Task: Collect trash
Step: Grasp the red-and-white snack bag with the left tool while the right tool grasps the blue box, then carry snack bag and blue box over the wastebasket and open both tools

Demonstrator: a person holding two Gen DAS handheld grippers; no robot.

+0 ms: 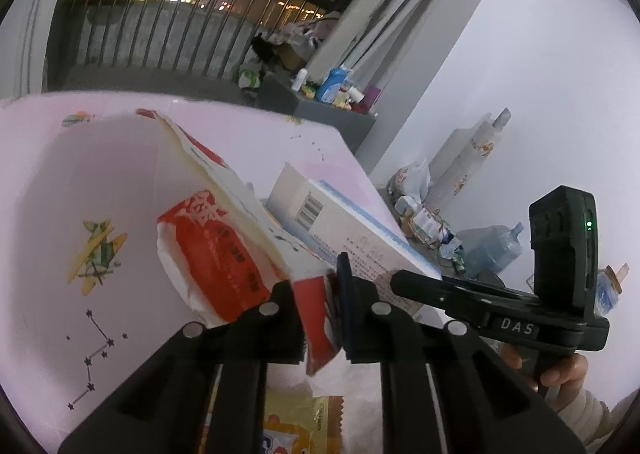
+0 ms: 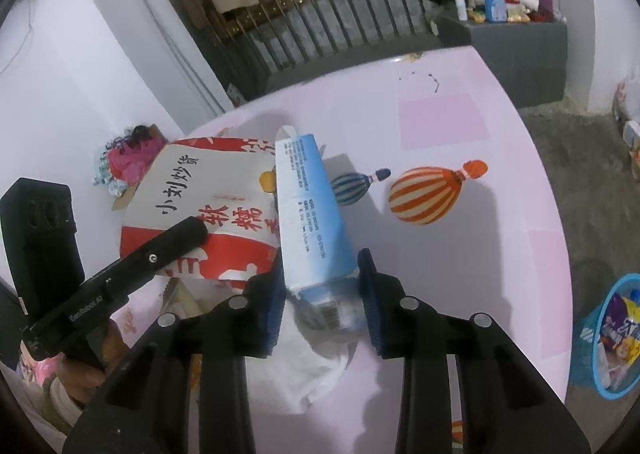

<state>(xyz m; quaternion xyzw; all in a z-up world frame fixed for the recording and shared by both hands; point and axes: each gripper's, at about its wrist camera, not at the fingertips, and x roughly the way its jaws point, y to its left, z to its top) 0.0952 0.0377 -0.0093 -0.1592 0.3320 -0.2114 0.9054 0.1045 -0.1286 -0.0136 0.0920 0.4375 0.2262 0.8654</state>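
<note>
**Both grippers on trash at the pink table**

While resting on the pink table [image 2: 460,141]: left gripper [image 1: 320,314] clamped on red-and-white bag [image 1: 224,254]; right gripper [image 2: 322,294] narrow around blue-and-white carton [image 2: 312,213], contact unclear. Blue basket [image 2: 588,354] far right.

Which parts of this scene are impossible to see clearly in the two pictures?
- Yellow snack wrapper, left wrist view: cut by the bottom edge, partly behind the left gripper.
- Blue basket, right wrist view: cut by the right edge.
- Small print on the blue-white box: too small to read.
</note>
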